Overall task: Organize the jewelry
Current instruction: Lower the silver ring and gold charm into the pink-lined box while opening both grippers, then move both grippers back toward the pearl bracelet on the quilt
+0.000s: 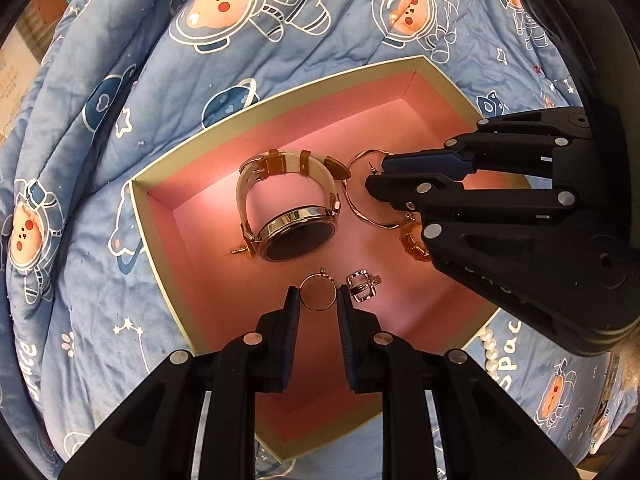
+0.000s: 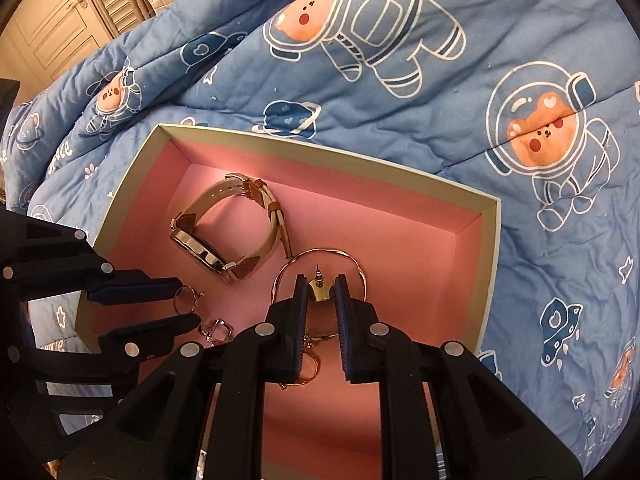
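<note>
A pink-lined box [image 1: 138, 200] [image 2: 490, 216] lies on the quilt and holds the jewelry. My left gripper [image 1: 319, 294] [image 2: 188, 307] is shut on a thin gold ring [image 1: 318, 292] [image 2: 185, 298] just above the box floor. My right gripper [image 2: 321, 289] [image 1: 374, 170] is shut on a gold stud earring [image 2: 320, 290], post pointing forward, over a gold bangle [image 2: 362, 270] [image 1: 352, 204]. A watch [image 1: 296, 232] [image 2: 200, 254] with a cream strap lies mid-box. A silver ring [image 1: 363, 286] [image 2: 218, 330] lies beside the left fingers. An amber ring [image 1: 414, 242] sits under the right gripper.
A blue astronaut-bear quilt [image 1: 120, 80] [image 2: 440, 100] surrounds the box. Another gold stud [image 1: 242, 252] lies by the watch. A gold hoop [image 2: 310, 368] lies under the right gripper. A pearl strand [image 1: 490, 350] lies on the quilt outside the box's near right side. Doors [image 2: 48, 32] stand beyond the bed.
</note>
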